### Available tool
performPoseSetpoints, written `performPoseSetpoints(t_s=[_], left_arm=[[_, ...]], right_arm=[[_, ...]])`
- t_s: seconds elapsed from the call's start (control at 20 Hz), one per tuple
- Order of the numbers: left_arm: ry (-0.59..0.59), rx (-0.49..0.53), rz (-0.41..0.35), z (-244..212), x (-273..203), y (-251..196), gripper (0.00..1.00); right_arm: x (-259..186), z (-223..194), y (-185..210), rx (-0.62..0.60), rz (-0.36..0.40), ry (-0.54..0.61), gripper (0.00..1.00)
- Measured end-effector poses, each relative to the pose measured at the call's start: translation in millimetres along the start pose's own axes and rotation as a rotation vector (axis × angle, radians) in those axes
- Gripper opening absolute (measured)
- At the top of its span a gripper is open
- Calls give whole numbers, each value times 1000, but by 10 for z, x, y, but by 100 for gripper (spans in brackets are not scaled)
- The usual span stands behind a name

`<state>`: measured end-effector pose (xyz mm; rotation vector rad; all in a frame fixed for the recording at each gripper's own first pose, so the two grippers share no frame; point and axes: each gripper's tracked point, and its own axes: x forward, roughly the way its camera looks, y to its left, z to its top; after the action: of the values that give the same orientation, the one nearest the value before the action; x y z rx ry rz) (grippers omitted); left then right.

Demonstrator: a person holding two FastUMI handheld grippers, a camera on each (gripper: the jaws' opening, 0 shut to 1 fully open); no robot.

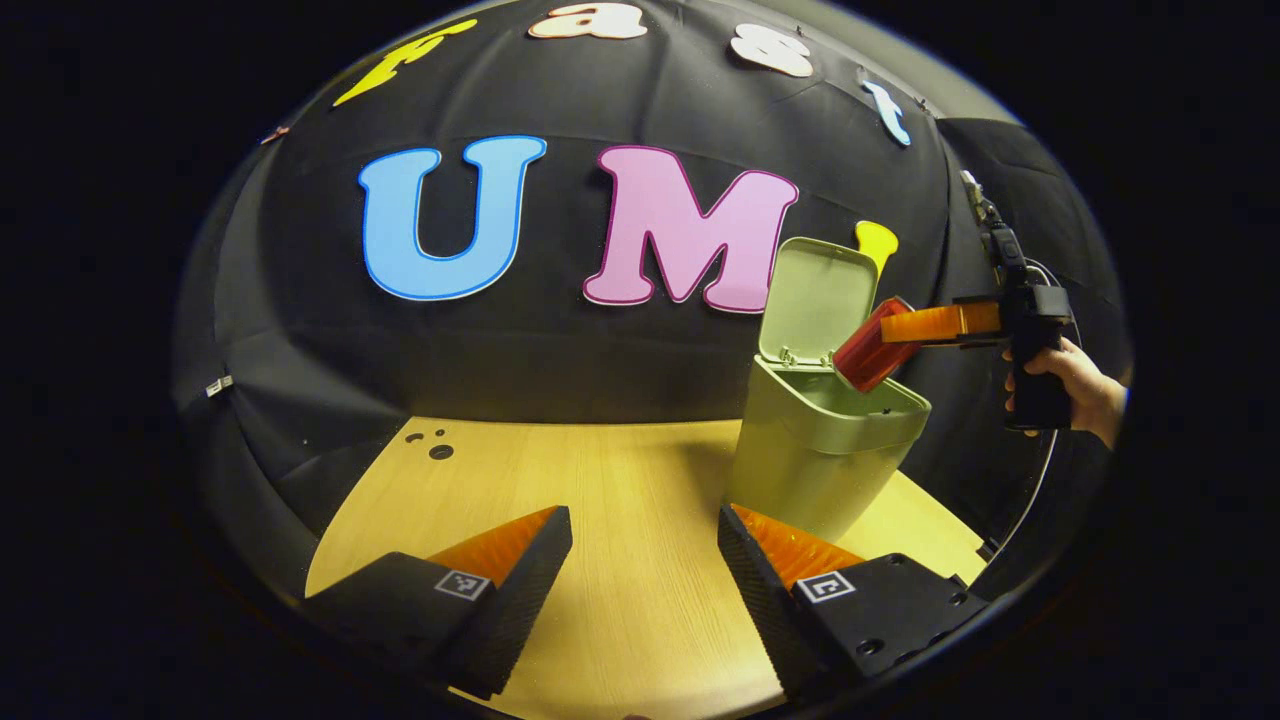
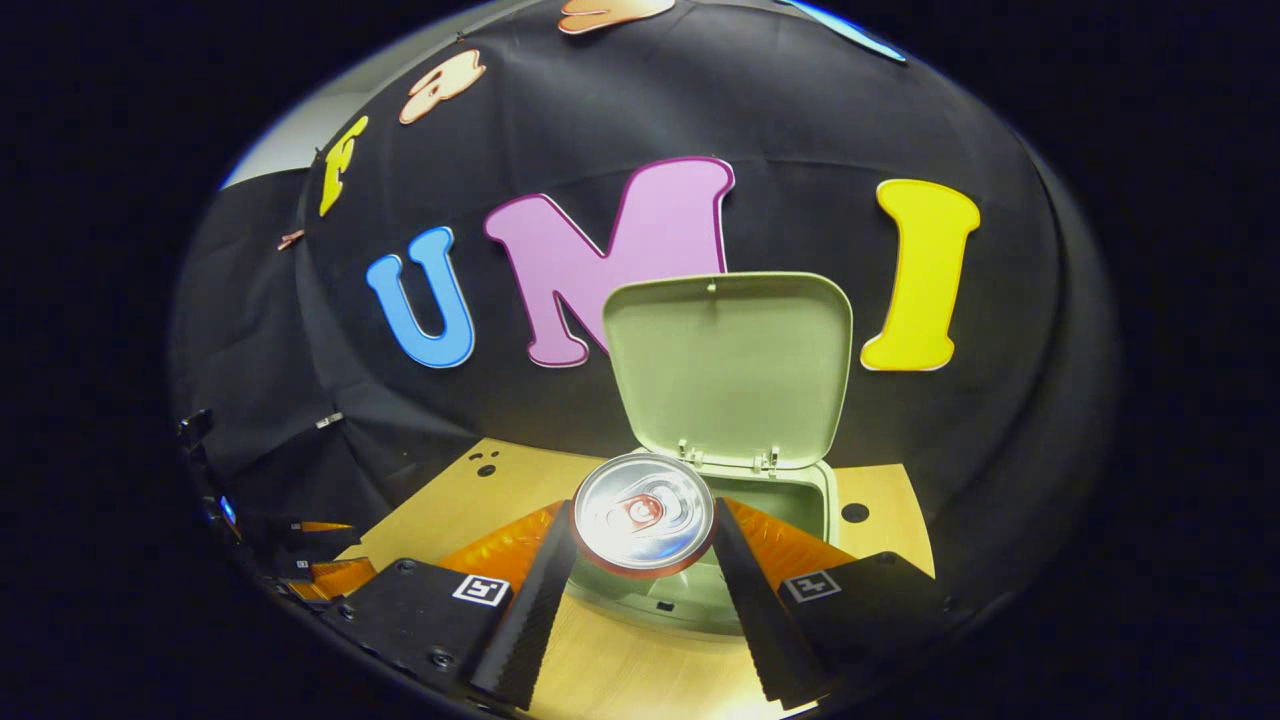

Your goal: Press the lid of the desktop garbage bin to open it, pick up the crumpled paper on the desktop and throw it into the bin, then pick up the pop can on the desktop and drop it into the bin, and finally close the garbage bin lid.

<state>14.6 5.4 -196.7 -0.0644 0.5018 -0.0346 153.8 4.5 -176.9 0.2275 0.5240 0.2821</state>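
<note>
A pale green bin (image 1: 815,455) stands on the wooden table, its lid (image 1: 815,300) swung up. In the left gripper view, the right gripper (image 1: 890,345), held by a hand (image 1: 1075,385), holds a red pop can (image 1: 868,350) tilted over the bin's open mouth. From the right gripper view, the can's silver top (image 2: 642,512) sits between the right gripper's (image 2: 642,545) fingers, both pressing its sides, just above the bin opening (image 2: 790,500), with the raised lid (image 2: 730,365) behind. My left gripper (image 1: 645,545) is open above the table, left of the bin.
The wooden table (image 1: 600,480) has small holes (image 1: 438,450) at its far left corner and another hole (image 2: 854,512) right of the bin. A cable (image 1: 1030,490) hangs below the right gripper's handle. The table's right edge is close behind the bin.
</note>
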Motion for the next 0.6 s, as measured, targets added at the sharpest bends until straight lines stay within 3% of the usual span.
performPoseSetpoints(t_s=[0.3,0.4,0.6], left_arm=[[10,-11,35,-19,73,161,95],[12,-13,41,-8,93,192,95],[22,-7,49,-29,139,254,95]], right_arm=[[347,-374,-137,-26,-33,158,83],[387,-478,-129,-23,-31,191,79],[515,-600,-116,-17,-29,239,84]])
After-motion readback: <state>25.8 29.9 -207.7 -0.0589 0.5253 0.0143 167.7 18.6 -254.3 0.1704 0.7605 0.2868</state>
